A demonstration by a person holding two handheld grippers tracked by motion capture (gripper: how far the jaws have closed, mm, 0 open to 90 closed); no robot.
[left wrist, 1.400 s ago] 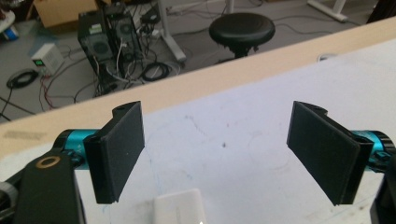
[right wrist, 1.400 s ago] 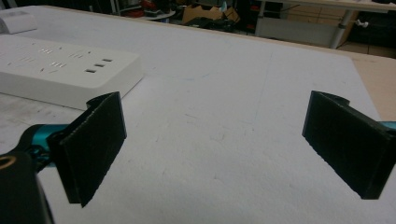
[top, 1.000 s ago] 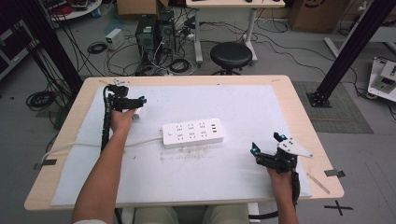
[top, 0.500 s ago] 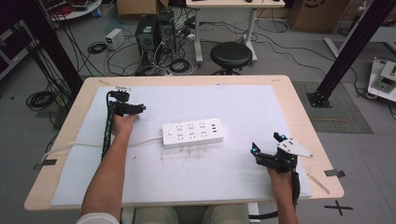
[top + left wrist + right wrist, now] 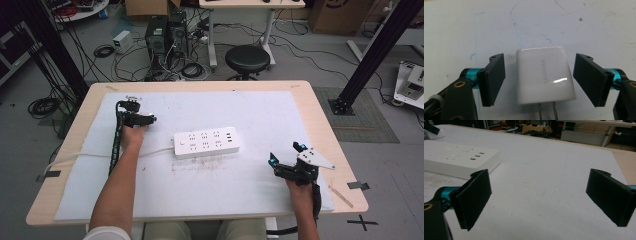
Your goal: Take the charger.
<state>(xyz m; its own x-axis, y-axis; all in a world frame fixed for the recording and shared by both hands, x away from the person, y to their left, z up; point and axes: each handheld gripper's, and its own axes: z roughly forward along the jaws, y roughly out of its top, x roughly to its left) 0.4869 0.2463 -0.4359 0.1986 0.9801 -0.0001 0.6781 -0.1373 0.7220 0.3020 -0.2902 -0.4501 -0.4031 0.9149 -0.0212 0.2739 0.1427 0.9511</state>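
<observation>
Left claw (image 5: 539, 80) closing around white plastic charger plug (image 5: 544, 75), gaps both sides, left of white power strip (image 5: 206, 142); right claw (image 5: 539, 195) wide, empty.

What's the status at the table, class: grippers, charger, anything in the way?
Left gripper closing around charger, pads not touching yet. Right gripper open, idle. Power strip nearby, nothing blocking.

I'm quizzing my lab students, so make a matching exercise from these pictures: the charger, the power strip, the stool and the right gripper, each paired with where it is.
Things:
1. white charger
2. power strip
3. black stool
4. right gripper

Places:
A. on the floor beyond the table
B. middle of the white mat
C. between the left gripper's closing jaws, untouched
D. near the mat's right edge, jaws wide apart

Pairs: 1-C, 2-B, 3-A, 4-D
</observation>
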